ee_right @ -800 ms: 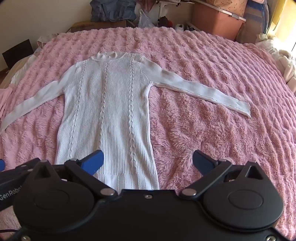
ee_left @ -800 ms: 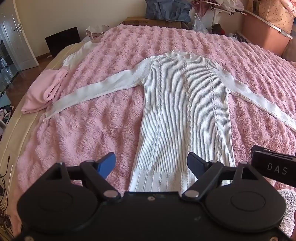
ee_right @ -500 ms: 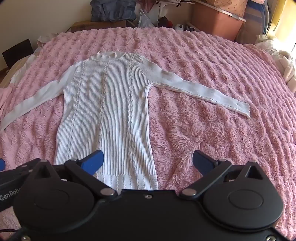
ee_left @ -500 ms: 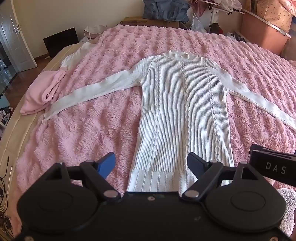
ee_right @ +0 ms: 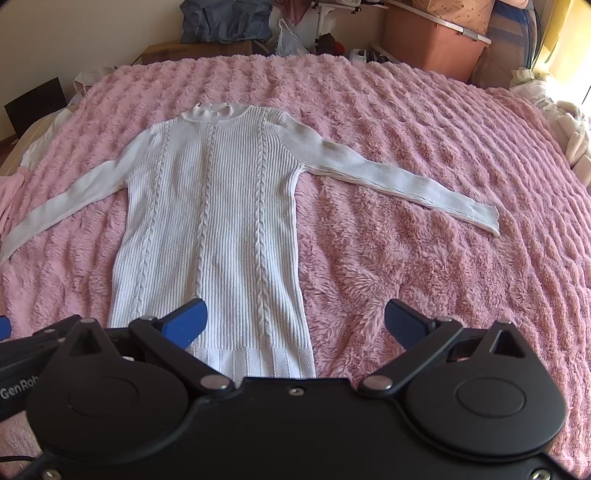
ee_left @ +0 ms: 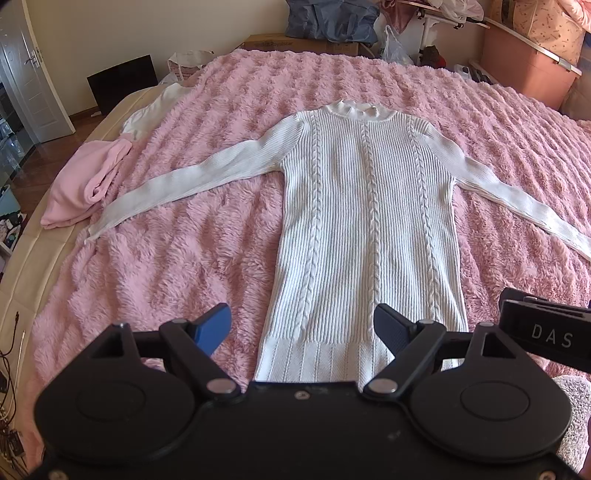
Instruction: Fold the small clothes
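Observation:
A white cable-knit sweater [ee_left: 369, 229] [ee_right: 210, 229] lies flat on the pink fluffy bedspread [ee_left: 177, 266], collar far, hem near, both sleeves spread out to the sides. My left gripper [ee_left: 303, 326] hovers open above the hem's left half, blue fingertips wide apart with nothing between them. My right gripper [ee_right: 295, 323] is also open, above the hem's right corner and the bedspread [ee_right: 424, 258] beside it. Part of the right gripper's body shows at the right edge of the left wrist view.
A folded pink garment [ee_left: 85, 184] and a white garment [ee_left: 155, 107] lie at the bed's left edge. Cardboard boxes [ee_left: 303, 42], a blue bag [ee_right: 225, 18] and a pink storage bin [ee_right: 432, 44] crowd the far side. More white cloth [ee_right: 569, 122] sits at the right edge.
Both views have shifted slightly, with the sweater's hem sliding a little lower and nearer. The jaws stay wide and the sweater has not moved.

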Demonstrator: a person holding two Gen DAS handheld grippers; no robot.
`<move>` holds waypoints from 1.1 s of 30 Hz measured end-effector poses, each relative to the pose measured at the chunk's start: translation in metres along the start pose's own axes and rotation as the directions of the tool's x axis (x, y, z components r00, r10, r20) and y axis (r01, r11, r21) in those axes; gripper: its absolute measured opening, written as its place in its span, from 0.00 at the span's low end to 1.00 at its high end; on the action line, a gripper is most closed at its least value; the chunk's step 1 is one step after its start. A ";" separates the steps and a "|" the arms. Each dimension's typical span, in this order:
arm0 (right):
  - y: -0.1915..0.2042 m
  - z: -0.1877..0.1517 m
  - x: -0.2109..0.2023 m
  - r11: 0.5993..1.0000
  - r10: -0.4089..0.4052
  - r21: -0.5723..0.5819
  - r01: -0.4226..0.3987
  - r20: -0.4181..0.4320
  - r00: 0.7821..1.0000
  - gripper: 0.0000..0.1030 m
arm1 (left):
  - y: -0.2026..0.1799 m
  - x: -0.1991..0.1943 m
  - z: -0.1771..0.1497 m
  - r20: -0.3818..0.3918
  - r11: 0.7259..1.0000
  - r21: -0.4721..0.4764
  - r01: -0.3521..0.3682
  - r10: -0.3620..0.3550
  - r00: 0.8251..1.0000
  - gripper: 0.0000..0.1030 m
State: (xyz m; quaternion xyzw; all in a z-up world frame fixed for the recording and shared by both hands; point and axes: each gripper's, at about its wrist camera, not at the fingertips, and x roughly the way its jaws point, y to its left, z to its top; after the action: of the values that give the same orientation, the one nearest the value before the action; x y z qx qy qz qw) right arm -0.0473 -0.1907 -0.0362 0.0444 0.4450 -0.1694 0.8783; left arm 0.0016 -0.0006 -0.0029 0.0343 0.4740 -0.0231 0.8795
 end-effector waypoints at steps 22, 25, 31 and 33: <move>0.000 -0.003 0.000 1.000 -0.002 0.002 0.002 0.000 1.000 1.00 | 0.002 0.000 0.000 0.000 1.000 -0.001 -0.001 0.001 1.000 0.87; 0.000 -0.002 0.000 1.000 -0.002 0.002 0.002 -0.001 1.000 1.00 | 0.002 0.000 0.000 -0.001 1.000 -0.002 -0.001 0.001 1.000 0.87; 0.000 -0.002 0.000 1.000 -0.001 0.002 0.001 -0.001 1.000 1.00 | 0.004 0.000 0.001 -0.004 1.000 -0.007 -0.004 0.004 1.000 0.87; 0.000 -0.002 0.000 1.000 -0.001 0.003 0.001 -0.003 1.000 1.00 | 0.004 0.000 0.001 -0.005 1.000 -0.007 -0.006 0.006 1.000 0.87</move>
State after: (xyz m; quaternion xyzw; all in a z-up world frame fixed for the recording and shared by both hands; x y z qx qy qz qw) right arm -0.0491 -0.1902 -0.0377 0.0456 0.4459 -0.1703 0.8775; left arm 0.0029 0.0037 -0.0022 0.0325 0.4763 -0.0189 0.8785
